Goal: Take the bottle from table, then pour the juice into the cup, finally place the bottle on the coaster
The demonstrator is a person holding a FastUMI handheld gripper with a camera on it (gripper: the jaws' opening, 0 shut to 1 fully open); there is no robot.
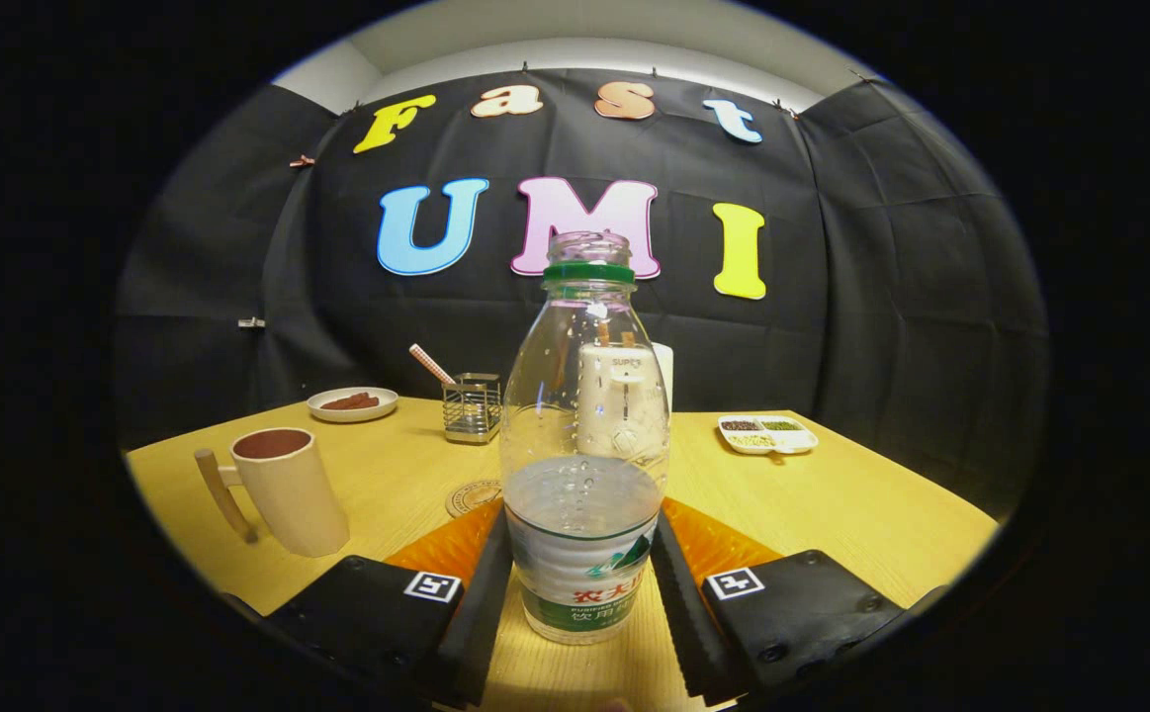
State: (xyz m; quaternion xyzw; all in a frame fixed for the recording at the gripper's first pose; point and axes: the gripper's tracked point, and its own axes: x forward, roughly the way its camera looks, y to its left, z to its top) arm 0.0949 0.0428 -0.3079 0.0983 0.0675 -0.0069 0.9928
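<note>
- One cream cup (288, 491) with a wooden handle stands on the left of the yellow worktop (881, 514); its inside looks dark reddish-brown.
- One small plate (352, 403) with brown pieces lies behind the cup, near the wall.
- One metal wire holder (472, 406) stands right of the plate, and one striped straw (431, 364) leans out of it.
- One round coaster (471, 497) lies flat on the worktop, just behind the left finger and partly hidden by the bottle.
- One clear plastic bottle (584, 465) stands upright on the worktop between the fingers. It has a green neck ring and no cap, and clear liquid fills it below the middle. Its white and green label carries red and green Chinese writing.
- The hand-held gripper (582, 583) is opened about as wide as the bottle; both black finger pads lie against the bottle's lower sides, pinching it.
- One white object stands behind the bottle, seen through it; small grey writing on it is not clear.
- One white divided tray (767, 434) with dark and green contents lies on the right.
</note>
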